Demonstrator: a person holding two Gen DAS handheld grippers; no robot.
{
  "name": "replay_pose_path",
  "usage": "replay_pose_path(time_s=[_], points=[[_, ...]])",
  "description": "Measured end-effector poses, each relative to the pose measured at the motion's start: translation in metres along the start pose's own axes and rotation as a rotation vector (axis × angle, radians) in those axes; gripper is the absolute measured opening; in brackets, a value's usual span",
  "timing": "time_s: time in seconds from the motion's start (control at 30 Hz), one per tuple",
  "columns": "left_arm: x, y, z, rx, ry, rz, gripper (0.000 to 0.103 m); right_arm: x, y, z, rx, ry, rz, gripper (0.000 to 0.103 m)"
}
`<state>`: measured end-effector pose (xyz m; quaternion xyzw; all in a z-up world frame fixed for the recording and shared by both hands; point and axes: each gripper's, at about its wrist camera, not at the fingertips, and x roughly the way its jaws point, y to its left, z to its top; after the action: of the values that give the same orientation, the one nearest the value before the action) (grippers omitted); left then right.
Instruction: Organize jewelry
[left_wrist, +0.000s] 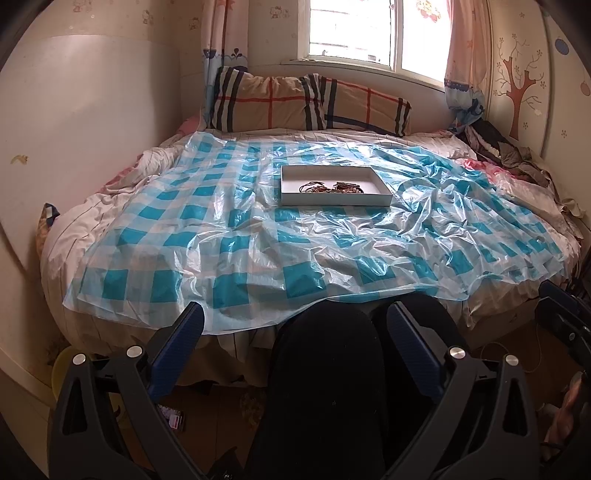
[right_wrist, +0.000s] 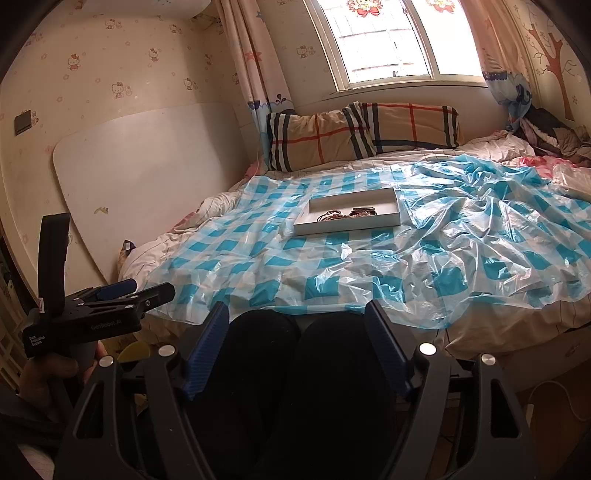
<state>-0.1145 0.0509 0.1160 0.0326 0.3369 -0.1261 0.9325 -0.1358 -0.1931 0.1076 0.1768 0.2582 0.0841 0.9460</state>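
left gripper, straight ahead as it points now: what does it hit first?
Probably the plastic sheet on the bed. The open left gripper hangs over the person's knees, aimed across the bed toward the tray. Depth is unclear; it may clear the sheet and meet the tray.

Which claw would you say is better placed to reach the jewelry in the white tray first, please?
Neither by much: both claws hang open and empty at the bed's near edge. The left claw faces the white tray almost straight on, while from the right claw the tray looks similarly far. The jewelry lies mid-tray. Slight edge: left.
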Motion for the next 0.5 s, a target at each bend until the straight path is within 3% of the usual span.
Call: replay_pose_path(time_s=[0.5], points=[[0.0057, -0.0035, -0.0038, 0.006, 0.013, -0.001, 0.095, 0.0005, 0.0012, -0.0002, -0.001, 0.001, -0.001, 0.076]])
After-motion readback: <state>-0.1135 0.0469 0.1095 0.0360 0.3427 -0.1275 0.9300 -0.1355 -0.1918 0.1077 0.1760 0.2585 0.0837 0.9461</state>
